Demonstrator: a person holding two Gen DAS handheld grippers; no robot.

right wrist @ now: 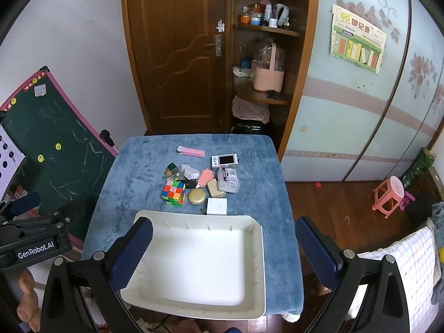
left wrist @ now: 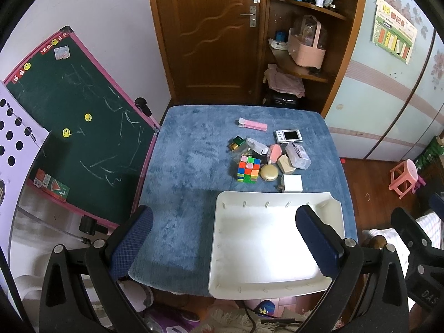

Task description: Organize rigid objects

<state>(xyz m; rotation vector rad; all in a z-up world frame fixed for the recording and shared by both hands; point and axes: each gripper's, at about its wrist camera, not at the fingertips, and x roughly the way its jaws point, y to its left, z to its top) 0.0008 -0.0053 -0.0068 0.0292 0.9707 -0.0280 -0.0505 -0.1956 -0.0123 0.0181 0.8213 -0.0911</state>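
Observation:
A white tray (left wrist: 277, 285) (right wrist: 260, 266) lies at the near edge of a blue-covered table (left wrist: 183, 166) (right wrist: 133, 166). Beyond it sits a cluster of small items: a colour cube (left wrist: 248, 169) (right wrist: 174, 192), a gold round compact (left wrist: 268, 172) (right wrist: 196, 196), a white charger (left wrist: 291, 183) (right wrist: 217, 206), a clear plastic box (left wrist: 297, 155) (right wrist: 228, 179), a small camera (left wrist: 288, 136) (right wrist: 225, 160) and a pink case (left wrist: 254, 125) (right wrist: 192, 151). My left gripper (left wrist: 224, 241) hangs open above the table's near edge. My right gripper (right wrist: 223, 252) is open over the tray. Neither holds anything.
A green chalkboard (left wrist: 83, 127) (right wrist: 50, 144) leans left of the table. A wooden door (left wrist: 205, 33) and open shelves (left wrist: 302, 41) stand behind it. A pink stool (left wrist: 403, 177) (right wrist: 388, 195) is on the wooden floor at right. A hand (right wrist: 27, 299) shows at lower left in the right wrist view.

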